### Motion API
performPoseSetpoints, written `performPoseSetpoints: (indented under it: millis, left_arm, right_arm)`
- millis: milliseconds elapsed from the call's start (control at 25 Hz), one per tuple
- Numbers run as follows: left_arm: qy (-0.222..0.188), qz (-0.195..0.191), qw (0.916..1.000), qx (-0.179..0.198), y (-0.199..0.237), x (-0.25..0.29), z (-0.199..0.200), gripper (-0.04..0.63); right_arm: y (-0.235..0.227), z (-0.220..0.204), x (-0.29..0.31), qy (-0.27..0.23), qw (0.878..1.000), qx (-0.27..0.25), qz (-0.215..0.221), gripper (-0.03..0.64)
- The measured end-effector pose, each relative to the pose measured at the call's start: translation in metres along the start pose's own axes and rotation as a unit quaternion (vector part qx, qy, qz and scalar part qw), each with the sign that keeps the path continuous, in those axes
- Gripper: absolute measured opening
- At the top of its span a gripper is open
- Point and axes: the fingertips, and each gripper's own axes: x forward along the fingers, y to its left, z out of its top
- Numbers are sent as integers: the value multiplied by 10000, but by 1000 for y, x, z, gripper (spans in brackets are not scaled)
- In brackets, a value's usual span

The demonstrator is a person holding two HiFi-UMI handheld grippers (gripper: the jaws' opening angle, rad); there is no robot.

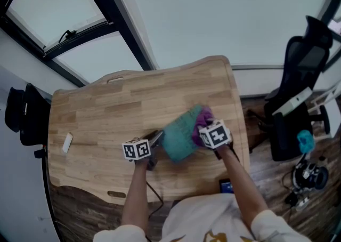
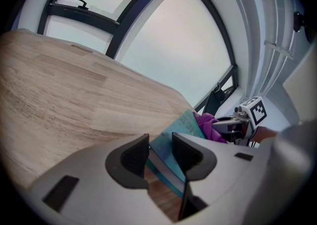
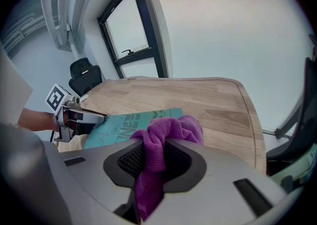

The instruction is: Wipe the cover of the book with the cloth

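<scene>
A teal book (image 1: 181,134) lies tilted on the wooden table (image 1: 106,113), its near-left corner lifted. My left gripper (image 1: 155,140) is shut on that corner; in the left gripper view the book's edge (image 2: 163,162) sits pinched between the two jaws. My right gripper (image 1: 201,135) is shut on a purple cloth (image 1: 203,121), which rests on the book's right side. In the right gripper view the cloth (image 3: 166,137) bunches out of the jaws onto the teal cover (image 3: 126,125), with the left gripper (image 3: 74,117) at the book's far edge.
A small white object (image 1: 67,142) lies near the table's left edge. A black office chair (image 1: 301,86) stands to the right, and a dark phone-like thing (image 1: 226,185) sits at the table's near edge. Large windows lie behind the table.
</scene>
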Motion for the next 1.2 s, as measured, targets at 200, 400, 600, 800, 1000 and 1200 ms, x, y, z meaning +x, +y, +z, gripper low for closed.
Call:
performPoseSetpoints:
  millis: [200, 400, 600, 800, 1000, 1200]
  left_arm:
    - [-6, -37, 10000, 0, -3, -1, 1, 147]
    - [4, -80, 10000, 14, -6, -1, 1, 147]
    - [16, -70, 10000, 24, -6, -1, 1, 146]
    - [18, -78, 10000, 24, -6, -1, 1, 146]
    - [10, -91, 10000, 19, -7, -1, 1, 146]
    - [13, -55, 10000, 23, -7, -1, 1, 146]
  right_arm:
    - [1, 12, 3, -177, 9998, 8, -5, 77]
    - [-2, 18, 6, -234, 9997, 38, -42, 77]
    - [-3, 26, 9, -272, 9996, 97, -37, 77]
    - [-1, 32, 15, -246, 9996, 123, 34, 77]
    - [-2, 39, 19, -267, 9996, 132, 31, 77]
    - [-3, 42, 21, -292, 9995, 66, 29, 77]
